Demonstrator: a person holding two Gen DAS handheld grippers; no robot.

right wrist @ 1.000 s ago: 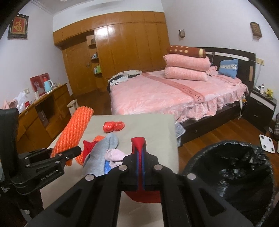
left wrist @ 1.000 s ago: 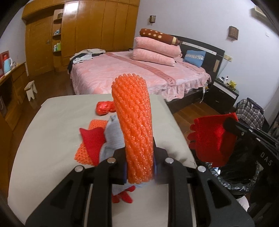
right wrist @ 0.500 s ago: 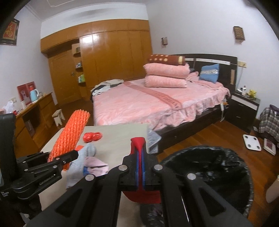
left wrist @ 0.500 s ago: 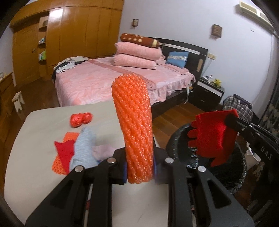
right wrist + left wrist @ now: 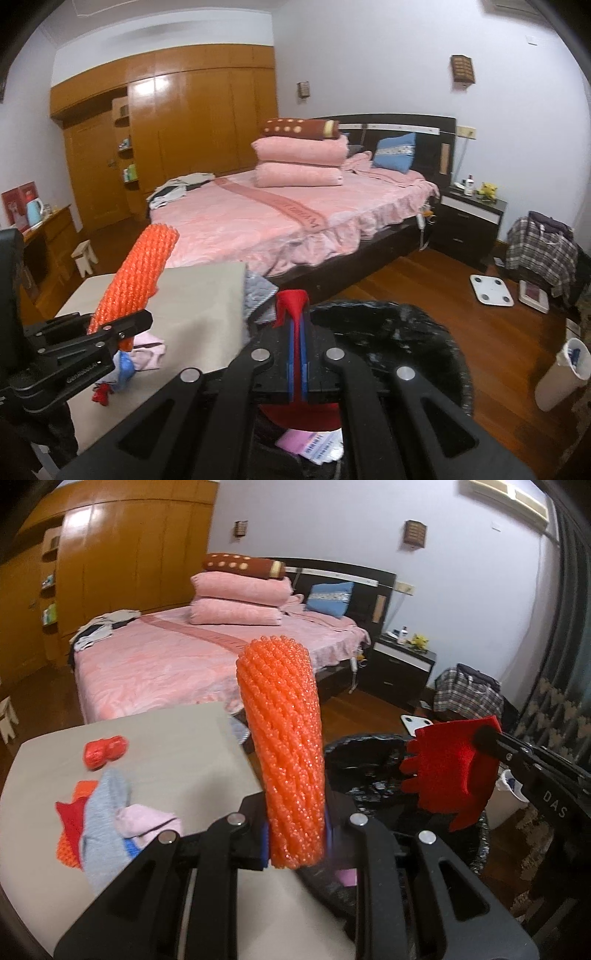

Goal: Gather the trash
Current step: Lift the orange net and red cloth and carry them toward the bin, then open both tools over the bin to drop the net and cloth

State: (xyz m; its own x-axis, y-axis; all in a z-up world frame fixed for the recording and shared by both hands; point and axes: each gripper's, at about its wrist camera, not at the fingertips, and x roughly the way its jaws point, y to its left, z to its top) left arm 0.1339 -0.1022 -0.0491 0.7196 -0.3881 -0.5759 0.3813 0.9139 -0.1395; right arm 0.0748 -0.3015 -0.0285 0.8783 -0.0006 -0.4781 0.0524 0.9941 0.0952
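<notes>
Upright between the blue-padded fingers of the left claw [image 5: 295, 845], an orange foam net sleeve [image 5: 284, 746] is clamped at its lower end, its free end rising well above the fingertips and leaning slightly back. Seen from the right wrist view, the same sleeve [image 5: 136, 277] is tilted over the near edge of the grey worktop [image 5: 199, 299]. The right claw [image 5: 295, 354] is closed tightly on a red glove [image 5: 448, 771]; in the right wrist view only a thin red edge of the glove [image 5: 291, 302] is shown above the pads, with more red hanging below them. The glove is held over the black-lined trash bin [image 5: 399, 332], which stands on the floor just beside the worktop, with paper scraps visible inside. Left on the worktop are a small red crumpled wrapper [image 5: 105, 749] lying apart, and a pile of cloth pieces [image 5: 107, 823] in grey, pink, red and orange. A pink bed [image 5: 295, 218] is seen behind.
</notes>
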